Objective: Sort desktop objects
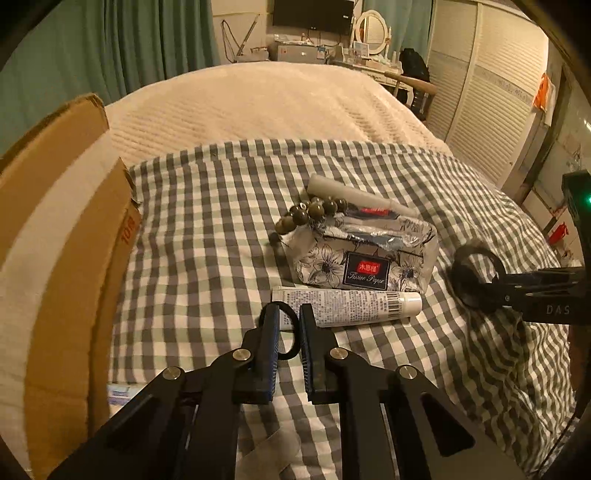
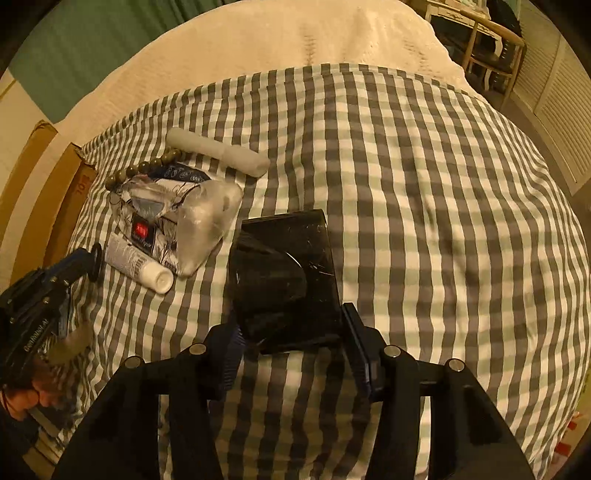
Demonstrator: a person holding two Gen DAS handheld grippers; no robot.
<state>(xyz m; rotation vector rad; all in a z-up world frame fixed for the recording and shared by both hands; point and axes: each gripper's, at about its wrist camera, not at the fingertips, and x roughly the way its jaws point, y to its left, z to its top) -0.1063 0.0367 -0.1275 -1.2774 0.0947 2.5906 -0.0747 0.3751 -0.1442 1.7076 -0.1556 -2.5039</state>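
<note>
My left gripper (image 1: pixel 287 332) is shut on a thin black ring (image 1: pixel 291 334), just above the checked cloth (image 1: pixel 207 229) and in front of a white tube (image 1: pixel 347 305). Behind the tube stands a floral tissue pack (image 1: pixel 364 254) with a string of dark beads (image 1: pixel 314 212) and a white cylinder (image 1: pixel 354 194) at its far side. My right gripper (image 2: pixel 291 332) is shut on a black glossy cup-like container (image 2: pixel 284 277), held over the cloth right of the tissue pack (image 2: pixel 177 221). The right gripper also shows in the left wrist view (image 1: pixel 480 277).
A cardboard box (image 1: pixel 62 258) with open flaps stands at the left of the cloth. A cream blanket (image 1: pixel 258 103) covers the bed beyond. A dresser with a mirror (image 1: pixel 371 29) and louvred wardrobe doors (image 1: pixel 491 96) stand at the back right.
</note>
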